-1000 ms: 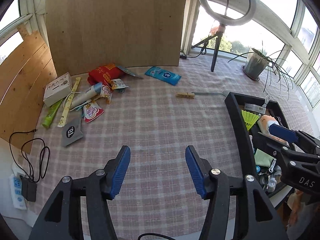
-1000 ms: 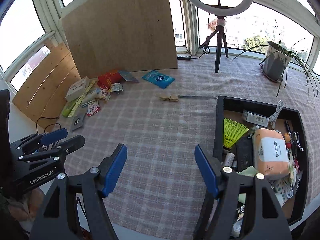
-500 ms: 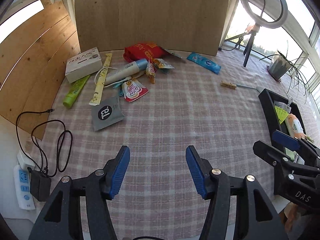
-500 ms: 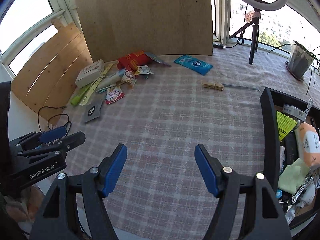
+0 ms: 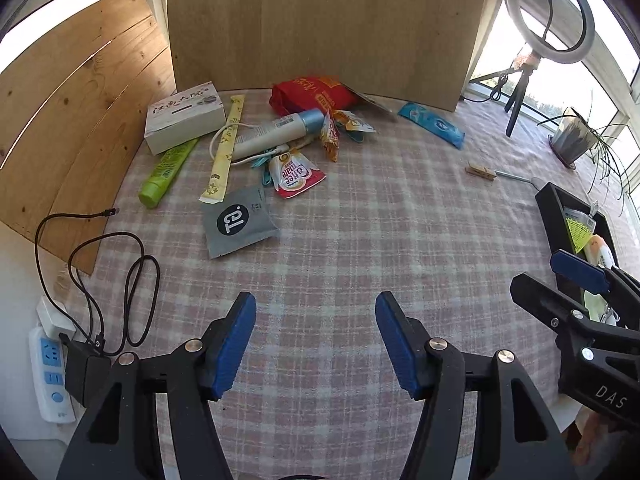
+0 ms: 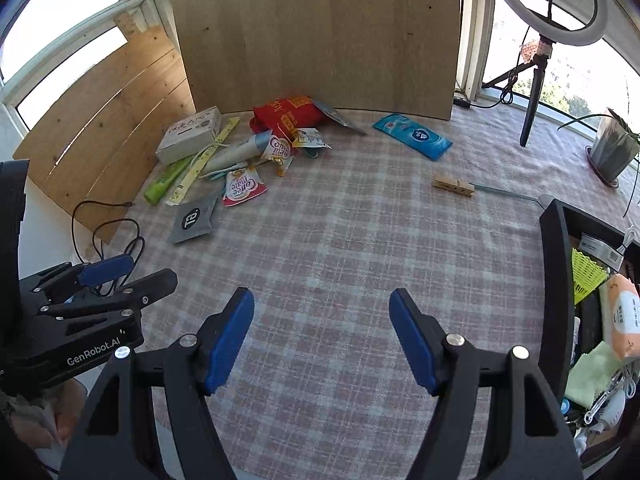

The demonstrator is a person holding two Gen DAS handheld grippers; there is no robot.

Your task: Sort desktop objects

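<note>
A pile of loose items lies at the far left of the checked tablecloth: a white box (image 5: 184, 116), a green tube (image 5: 166, 172), a red bag (image 5: 312, 94), a grey sachet (image 5: 236, 220) and a Coffee mate packet (image 5: 294, 172). A blue wipes pack (image 5: 432, 124) and a wooden clothespin (image 5: 480, 171) lie further right. My left gripper (image 5: 316, 344) is open and empty above the near cloth. My right gripper (image 6: 322, 340) is open and empty, level with it. The black bin (image 6: 554, 280) at the right holds several items.
A wooden board (image 5: 320, 24) stands at the back and another leans at the left. A ring light on a tripod (image 6: 536, 80) and a potted plant (image 6: 612, 148) stand at the back right. A power strip (image 5: 50, 372) and black cable (image 5: 100, 280) lie off the left edge.
Both grippers have swung to the left, bringing the pile of items closer to centre and pushing the black bin toward the right edge. Both stay open and empty.
</note>
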